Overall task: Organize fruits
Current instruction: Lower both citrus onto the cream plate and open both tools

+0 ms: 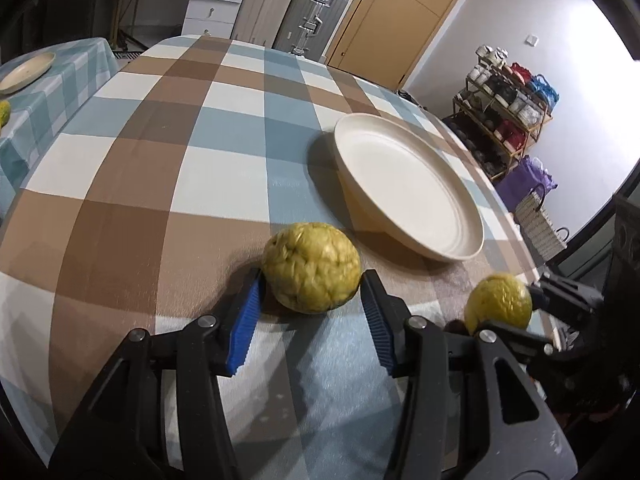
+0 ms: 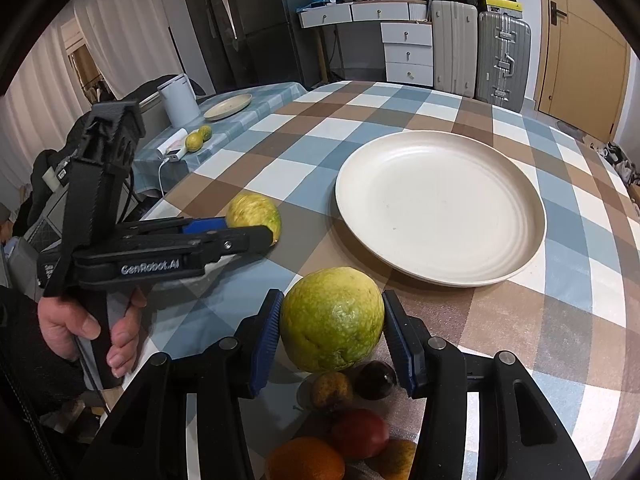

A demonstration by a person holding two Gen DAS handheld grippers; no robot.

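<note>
A wrinkled yellow-green fruit [image 1: 312,267] lies on the checkered table, left of the white plate [image 1: 408,184]. My left gripper [image 1: 312,286] is open, its blue pads on either side of this fruit with small gaps; it also shows in the right wrist view [image 2: 256,232] beside that fruit [image 2: 253,211]. My right gripper [image 2: 331,320] is shut on a second, smoother yellow-green fruit [image 2: 332,318], held just above the table near the plate [image 2: 440,204]. That fruit also shows in the left wrist view [image 1: 498,300].
Several small fruits, orange, red and dark [image 2: 360,428], lie at the table's near edge below my right gripper. A side table at the left holds a beige plate [image 2: 228,106], two green fruits [image 2: 199,138] and a white kettle [image 2: 178,100]. Suitcases and drawers stand behind.
</note>
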